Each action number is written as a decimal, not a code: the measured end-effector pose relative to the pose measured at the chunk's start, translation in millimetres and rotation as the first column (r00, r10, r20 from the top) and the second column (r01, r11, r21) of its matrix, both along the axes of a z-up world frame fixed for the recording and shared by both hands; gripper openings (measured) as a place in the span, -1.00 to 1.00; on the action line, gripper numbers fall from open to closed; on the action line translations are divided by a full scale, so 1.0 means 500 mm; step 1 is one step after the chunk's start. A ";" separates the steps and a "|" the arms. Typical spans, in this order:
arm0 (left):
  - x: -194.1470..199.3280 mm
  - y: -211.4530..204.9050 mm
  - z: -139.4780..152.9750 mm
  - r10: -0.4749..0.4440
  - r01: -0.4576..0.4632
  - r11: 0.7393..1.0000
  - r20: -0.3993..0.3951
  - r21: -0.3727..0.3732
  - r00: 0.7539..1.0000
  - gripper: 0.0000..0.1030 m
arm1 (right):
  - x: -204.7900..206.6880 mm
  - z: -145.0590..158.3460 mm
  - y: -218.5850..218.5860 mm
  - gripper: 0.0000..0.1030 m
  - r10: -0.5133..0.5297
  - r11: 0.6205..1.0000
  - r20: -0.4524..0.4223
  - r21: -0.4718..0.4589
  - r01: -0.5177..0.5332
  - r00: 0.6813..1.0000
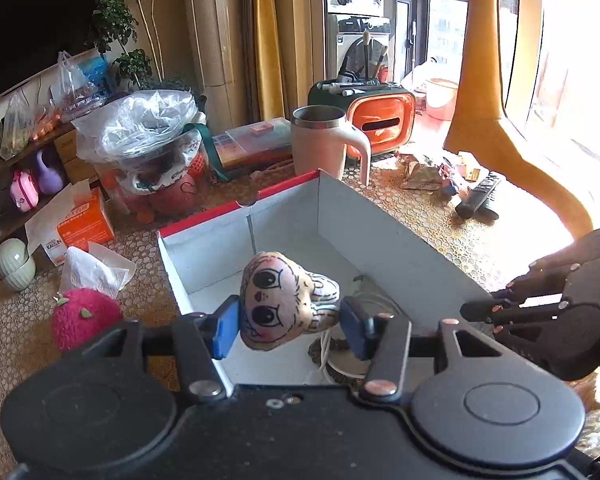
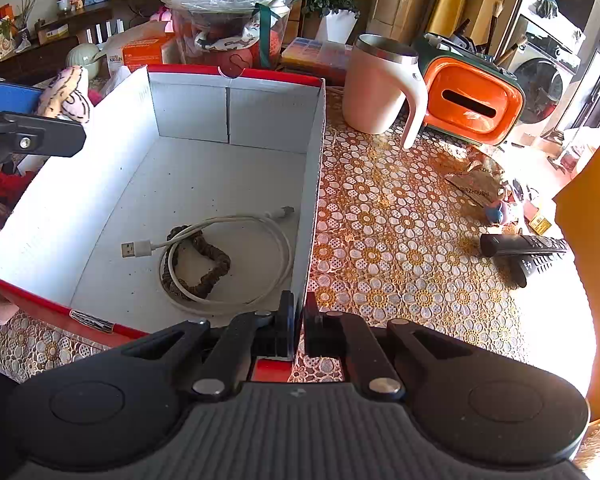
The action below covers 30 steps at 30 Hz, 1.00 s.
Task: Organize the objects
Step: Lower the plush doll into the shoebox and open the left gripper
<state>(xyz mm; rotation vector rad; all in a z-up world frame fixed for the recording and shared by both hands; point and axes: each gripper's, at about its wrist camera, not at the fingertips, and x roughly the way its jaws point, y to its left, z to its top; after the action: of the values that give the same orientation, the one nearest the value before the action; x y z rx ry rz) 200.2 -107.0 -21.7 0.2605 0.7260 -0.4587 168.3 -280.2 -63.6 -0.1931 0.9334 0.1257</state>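
A red-edged white cardboard box [image 1: 340, 216] [image 2: 236, 112] stands open on the table. My left gripper [image 1: 290, 326] is shut on a small plush doll with a drawn face [image 1: 278, 300] and holds it over the box's left side; the doll also shows in the right wrist view [image 2: 66, 94]. Inside the box lie a white USB cable [image 2: 236, 256] and a brown scrunchie [image 2: 204, 264]. My right gripper [image 2: 298, 330] is shut on the box's near right wall and shows in the left wrist view [image 1: 496, 308].
A pink plush strawberry [image 1: 82, 316] and crumpled tissue [image 1: 96, 270] lie left of the box. Behind it stand a pink mug [image 2: 376, 88], an orange tissue holder [image 2: 470, 100], a bagged basket [image 1: 152, 148] and an orange tissue box [image 1: 84, 224]. Remotes [image 2: 524, 250] and wrappers lie at right.
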 end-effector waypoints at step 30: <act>0.163 -0.109 -0.173 0.089 -0.050 0.988 -0.277 0.147 0.957 0.00 | 0.001 -0.001 -0.006 -0.90 0.021 1.000 -0.004 0.018 -0.021 1.000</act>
<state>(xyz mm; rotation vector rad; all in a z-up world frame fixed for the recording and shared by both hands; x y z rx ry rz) 281.4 -161.5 -108.4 0.3016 1.0465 -0.3823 169.0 -283.2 -64.2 -0.1856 0.9347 0.1542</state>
